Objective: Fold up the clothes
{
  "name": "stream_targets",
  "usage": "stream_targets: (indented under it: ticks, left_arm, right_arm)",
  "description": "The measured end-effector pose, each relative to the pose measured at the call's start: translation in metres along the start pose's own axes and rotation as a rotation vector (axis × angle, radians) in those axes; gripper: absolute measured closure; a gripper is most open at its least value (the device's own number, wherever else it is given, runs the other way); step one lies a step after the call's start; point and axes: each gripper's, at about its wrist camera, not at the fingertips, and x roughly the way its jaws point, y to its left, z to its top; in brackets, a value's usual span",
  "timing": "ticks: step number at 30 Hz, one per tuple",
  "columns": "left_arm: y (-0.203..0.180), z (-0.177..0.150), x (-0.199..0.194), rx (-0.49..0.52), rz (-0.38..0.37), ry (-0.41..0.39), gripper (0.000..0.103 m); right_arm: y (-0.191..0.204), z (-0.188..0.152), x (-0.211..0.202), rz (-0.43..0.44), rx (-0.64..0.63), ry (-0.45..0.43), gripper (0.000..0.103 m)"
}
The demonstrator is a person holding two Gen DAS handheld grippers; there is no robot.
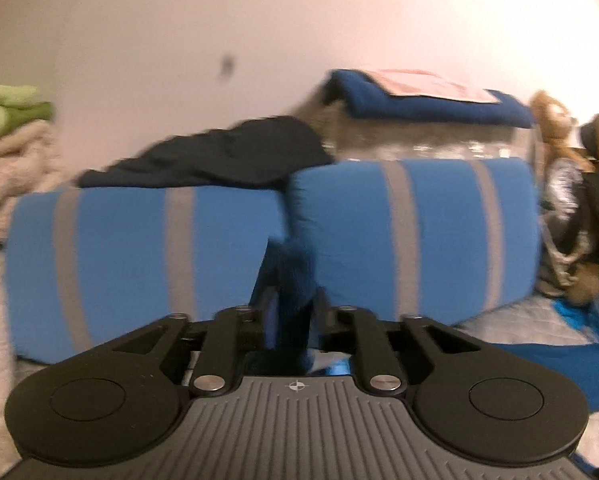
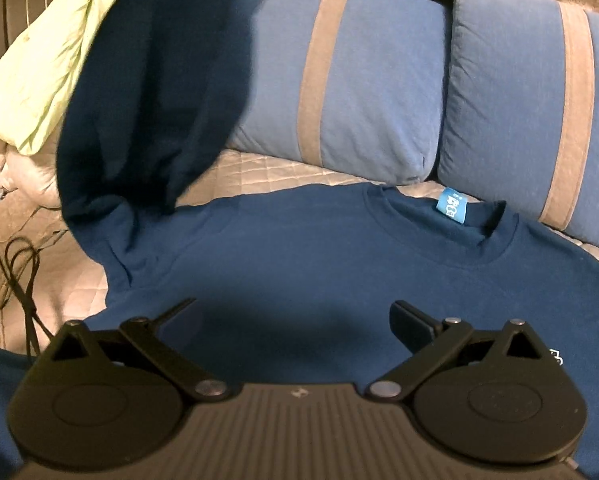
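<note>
The left tongs [image 1: 289,312] pinch the blue sweatshirt's [image 2: 319,264] lifted sleeve [image 2: 155,92]; right tongs [image 2: 295,320] gape empty. The sleeve may slip if tugged.

The light blue tag [image 2: 451,205] inside the shirt [image 2: 319,264] collar has white marks, too blurry to read.

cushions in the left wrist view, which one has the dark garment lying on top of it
The left striped cushion: the black garment is draped along its top edge. The right striped cushion has nothing dark on top.
</note>
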Motion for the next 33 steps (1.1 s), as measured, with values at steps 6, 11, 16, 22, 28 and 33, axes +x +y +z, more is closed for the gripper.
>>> stream_targets:
  ticks: [6, 11, 16, 22, 28, 33]
  left_arm:
    - [0.005, -0.001, -0.013, -0.045, -0.017, -0.022, 0.039]
    - [0.042, -0.009, -0.034, -0.096, 0.034, -0.036, 0.036]
    - [0.086, -0.033, -0.062, -0.095, 0.113, -0.021, 0.036]
    - [0.138, -0.065, -0.095, -0.135, 0.234, 0.020, 0.036]
    - [0.175, -0.091, -0.119, -0.156, 0.342, 0.042, 0.035]
    - [0.184, -0.120, -0.124, -0.163, 0.364, 0.080, 0.035]
  right_arm:
    - [0.000, -0.002, 0.002, -0.012, 0.000, 0.011, 0.000]
    - [0.002, -0.003, 0.003, -0.019, -0.006, 0.014, 0.000]
    - [0.004, -0.004, 0.004, -0.027, -0.023, 0.018, 0.000]
    - [0.005, -0.005, 0.006, -0.040, -0.032, 0.026, 0.000]
    - [0.009, -0.009, 0.010, -0.062, -0.070, 0.045, 0.000]
    - [0.014, -0.013, 0.013, -0.092, -0.126, 0.061, 0.000]
